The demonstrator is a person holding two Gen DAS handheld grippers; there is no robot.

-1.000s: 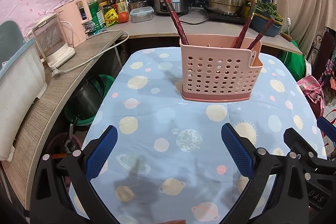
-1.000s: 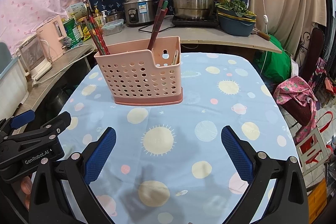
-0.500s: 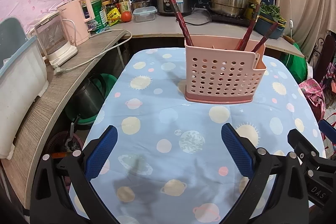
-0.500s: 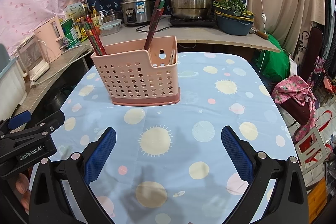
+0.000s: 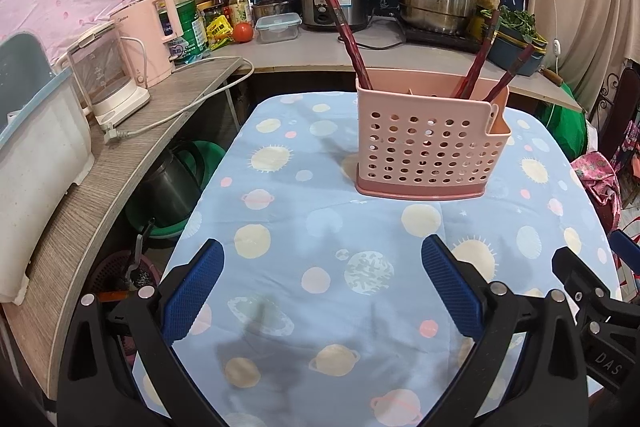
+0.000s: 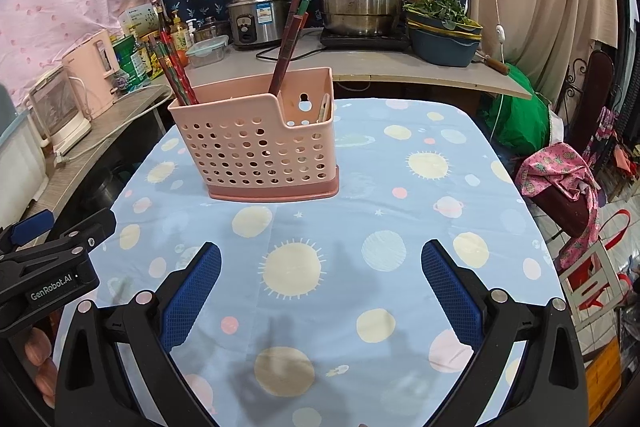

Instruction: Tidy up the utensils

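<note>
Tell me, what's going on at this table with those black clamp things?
A person holds a two-finger gripper in each hand to tidy utensils. Both the left gripper and right gripper hover open and empty over the planet-print tablecloth. Ahead stands a pink holder with red chopsticks already standing in it.

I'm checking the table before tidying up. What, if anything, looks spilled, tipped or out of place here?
Nothing stands out. The pink perforated plastic utensil holder stands upright on the blue planet-print tablecloth, with dark red chopsticks leaning inside it. Left gripper and right gripper are open and hold nothing.
</note>
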